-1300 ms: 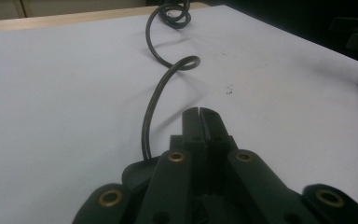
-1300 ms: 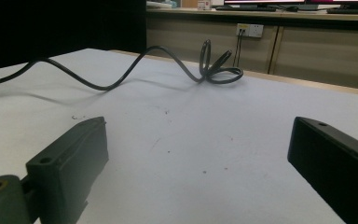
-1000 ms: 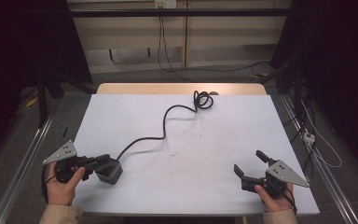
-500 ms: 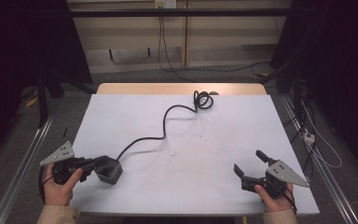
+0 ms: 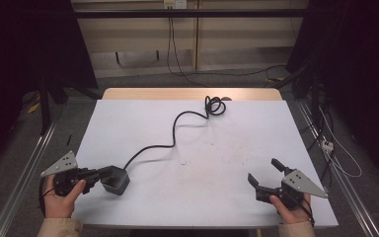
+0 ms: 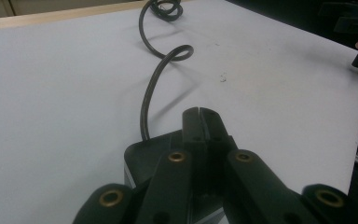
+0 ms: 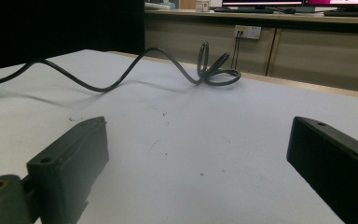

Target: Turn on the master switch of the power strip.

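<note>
My left gripper [image 6: 199, 114] hides most of the adapter [image 6: 147, 156]; my right gripper's [image 7: 198, 154] jaws are cut off at the frame's bottom.

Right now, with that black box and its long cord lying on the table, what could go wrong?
1. The left gripper has its jaws shut, tips at the black power adapter rather than around it, so a push may just slide it toward the near edge of the table.
2. The cable ends in a tangled coil near the far edge; pulling might tighten the knot or drag it along.
3. The right gripper, open, sits far from the cable and can't steady it.
</note>
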{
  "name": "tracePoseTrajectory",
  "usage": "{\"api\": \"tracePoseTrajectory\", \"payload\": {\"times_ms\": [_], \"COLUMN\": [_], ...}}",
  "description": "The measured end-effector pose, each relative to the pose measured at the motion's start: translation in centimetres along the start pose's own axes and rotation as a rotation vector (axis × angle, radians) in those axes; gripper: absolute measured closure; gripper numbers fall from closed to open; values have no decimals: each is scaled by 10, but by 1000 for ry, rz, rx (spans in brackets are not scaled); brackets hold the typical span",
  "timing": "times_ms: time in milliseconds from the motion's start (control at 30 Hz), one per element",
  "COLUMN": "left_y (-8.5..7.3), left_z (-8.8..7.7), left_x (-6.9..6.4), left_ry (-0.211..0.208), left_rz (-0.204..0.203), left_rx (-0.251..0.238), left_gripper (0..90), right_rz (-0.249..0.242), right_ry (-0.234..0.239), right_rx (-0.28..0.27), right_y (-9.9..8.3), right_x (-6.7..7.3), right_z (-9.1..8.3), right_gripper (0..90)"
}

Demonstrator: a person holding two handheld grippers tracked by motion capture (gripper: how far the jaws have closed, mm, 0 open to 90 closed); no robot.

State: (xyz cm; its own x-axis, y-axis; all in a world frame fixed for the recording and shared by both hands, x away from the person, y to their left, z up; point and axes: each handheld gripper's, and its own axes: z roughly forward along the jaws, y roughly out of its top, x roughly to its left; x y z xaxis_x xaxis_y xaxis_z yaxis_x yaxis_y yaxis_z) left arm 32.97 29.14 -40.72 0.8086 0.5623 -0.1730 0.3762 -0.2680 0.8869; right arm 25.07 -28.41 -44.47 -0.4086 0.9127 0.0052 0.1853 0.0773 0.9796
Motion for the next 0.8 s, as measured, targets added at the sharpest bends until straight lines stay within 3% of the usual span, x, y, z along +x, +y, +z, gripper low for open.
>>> {"api": "tracePoseTrajectory", "payload": {"times_ms": [800], "left_y": [-4], "left_z": [-1], "left_x": [0], "left_ry": [-16], "left_rz": [6], "left_rx": [41], "left_gripper": [900], "right_rz": [0], "right_ry": [0], "right_rx": [1], "right_y": [0], "right_x": [0], "right_z": [1], "right_gripper": [48]}}
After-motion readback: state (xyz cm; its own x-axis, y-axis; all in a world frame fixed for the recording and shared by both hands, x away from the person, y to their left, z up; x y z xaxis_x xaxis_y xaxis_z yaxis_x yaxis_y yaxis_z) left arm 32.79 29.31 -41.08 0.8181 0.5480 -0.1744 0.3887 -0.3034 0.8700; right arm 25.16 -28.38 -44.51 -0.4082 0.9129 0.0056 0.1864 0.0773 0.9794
